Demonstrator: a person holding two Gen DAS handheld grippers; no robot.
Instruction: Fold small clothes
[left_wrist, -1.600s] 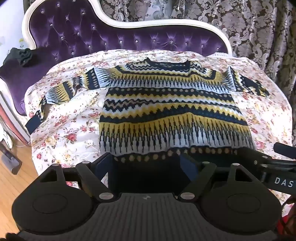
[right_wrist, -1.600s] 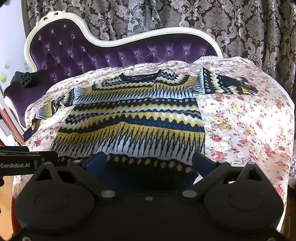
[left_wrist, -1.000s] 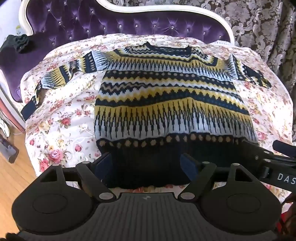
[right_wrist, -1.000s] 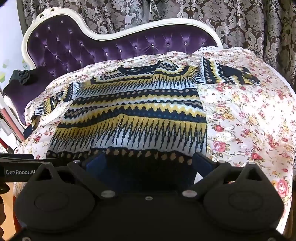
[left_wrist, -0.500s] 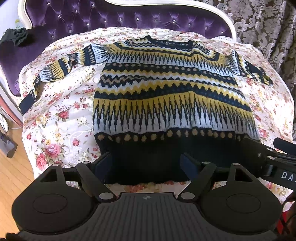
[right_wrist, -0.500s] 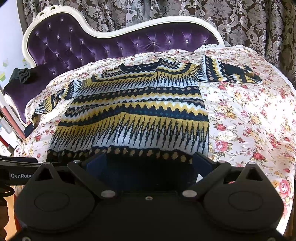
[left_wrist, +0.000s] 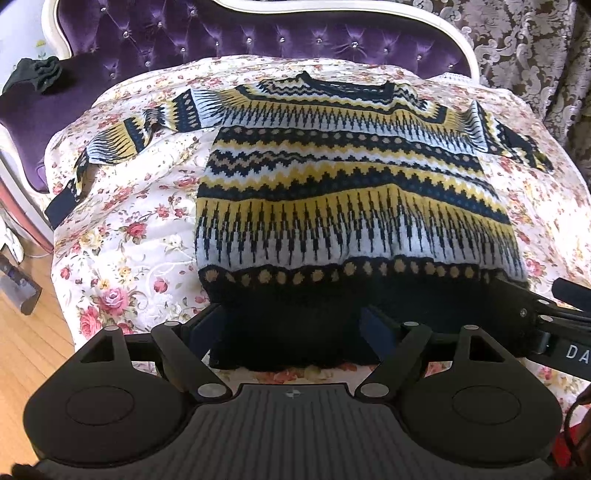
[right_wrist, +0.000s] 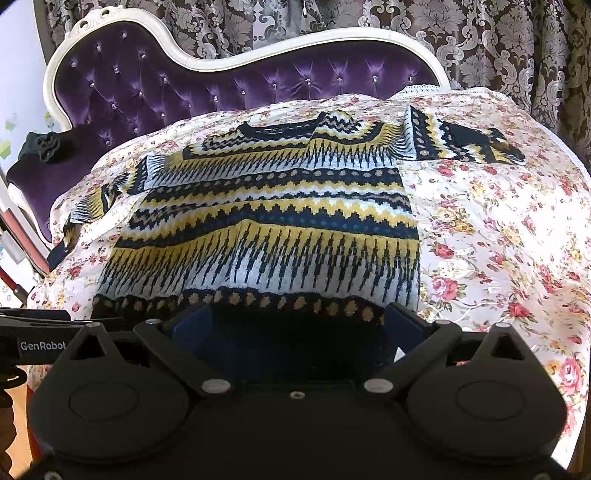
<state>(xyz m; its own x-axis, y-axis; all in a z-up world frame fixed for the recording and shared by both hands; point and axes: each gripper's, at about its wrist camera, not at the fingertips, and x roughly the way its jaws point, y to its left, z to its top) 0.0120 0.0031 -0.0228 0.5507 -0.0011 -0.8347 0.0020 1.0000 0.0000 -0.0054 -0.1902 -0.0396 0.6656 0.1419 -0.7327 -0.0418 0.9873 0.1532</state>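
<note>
A knitted sweater (left_wrist: 347, 192) with yellow, navy and white bands lies flat, front up, on a floral bedspread (left_wrist: 133, 236), sleeves spread to both sides. It also shows in the right wrist view (right_wrist: 280, 229). My left gripper (left_wrist: 295, 328) is open, its blue fingers (left_wrist: 207, 328) wide apart over the sweater's dark hem at its left half. My right gripper (right_wrist: 299, 328) is open over the hem's right half. Neither holds cloth. The right gripper's body (left_wrist: 532, 325) shows at the right edge of the left wrist view.
A purple tufted headboard (right_wrist: 207, 85) with a white frame stands behind the bed. A dark cloth bundle (left_wrist: 37, 75) lies on the purple seat at far left. Patterned curtains (right_wrist: 498, 44) hang behind. Wooden floor (left_wrist: 26, 343) lies left of the bed edge.
Both grippers have drawn back toward the near edge and risen a little, so more of the dark hem shows. The sweater lies where it was. Both grippers stay open.
</note>
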